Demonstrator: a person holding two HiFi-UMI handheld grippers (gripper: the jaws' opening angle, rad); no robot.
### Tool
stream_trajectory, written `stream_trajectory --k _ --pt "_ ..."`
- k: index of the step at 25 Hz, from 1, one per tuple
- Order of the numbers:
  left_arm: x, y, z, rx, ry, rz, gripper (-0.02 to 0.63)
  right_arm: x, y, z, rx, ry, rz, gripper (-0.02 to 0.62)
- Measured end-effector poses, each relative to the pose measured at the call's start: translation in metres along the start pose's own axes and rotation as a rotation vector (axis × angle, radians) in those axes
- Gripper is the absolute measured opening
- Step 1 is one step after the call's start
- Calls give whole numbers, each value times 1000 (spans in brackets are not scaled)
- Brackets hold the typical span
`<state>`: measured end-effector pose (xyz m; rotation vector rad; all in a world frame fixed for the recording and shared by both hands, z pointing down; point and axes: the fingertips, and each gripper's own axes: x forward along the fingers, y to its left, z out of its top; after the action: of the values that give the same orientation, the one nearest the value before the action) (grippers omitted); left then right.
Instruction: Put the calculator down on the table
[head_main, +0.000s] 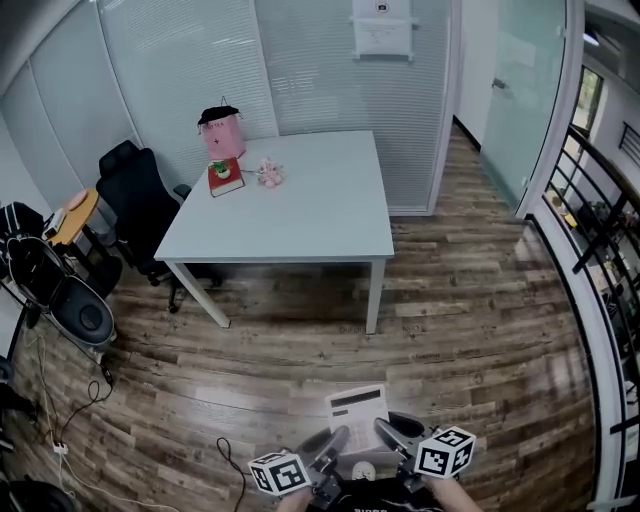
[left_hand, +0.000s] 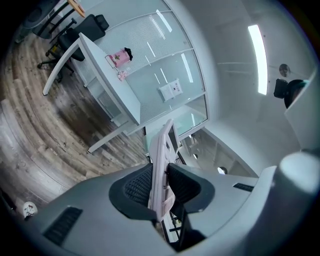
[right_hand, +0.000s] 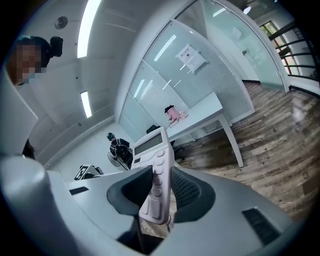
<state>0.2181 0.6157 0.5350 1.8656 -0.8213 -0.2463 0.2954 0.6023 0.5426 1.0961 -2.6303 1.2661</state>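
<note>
In the head view, we hold the calculator (head_main: 358, 408) over the wooden floor (head_main: 470, 330), well short of the tabletop (head_main: 330, 215). It sits between our left tool (head_main: 333, 440) and right tool (head_main: 390, 432), with its long axis pointing toward the tabletop.

In the left gripper view, the calculator (left_hand: 161, 165) stands edge-on, clamped by that tool's pads (left_hand: 137, 185).

In the right gripper view, the display (right_hand: 148, 142) end lies toward the tabletop (right_hand: 200, 112). The right tool's jaws flank the calculator (right_hand: 159, 172), with a thin gap on the key side. The key print is too small to read.
</note>
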Motion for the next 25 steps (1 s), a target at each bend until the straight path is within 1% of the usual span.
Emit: stream_trajectory --k 3,6,10,12,15,17,20,25 --pt "10 5 0 -6 -14 14 112 1 -9 4 -4 -5 -15 126" --pt "16 12 2 -22 -7 29 114 7 -15 7 -19 10 -34 126" --pt "31 27 18 -20 8 30 117 25 -29 16 -30 7 -77 127" --pt "42 36 34 -18 20 20 117 40 -37 27 -36 -4 -95 127" --pt "58 47 60 -45 62 -8 117 64 -45 49 -52 -11 -121 127" --pt "68 54 82 -27 84 -14 117 82 -49 62 -54 -15 -134 127" --pt "80 65 121 12 93 -6 117 113 -54 82 -42 -32 -160 127" --pt "91 90 176 8 115 4 121 165 -55 114 -44 -55 -201 127"
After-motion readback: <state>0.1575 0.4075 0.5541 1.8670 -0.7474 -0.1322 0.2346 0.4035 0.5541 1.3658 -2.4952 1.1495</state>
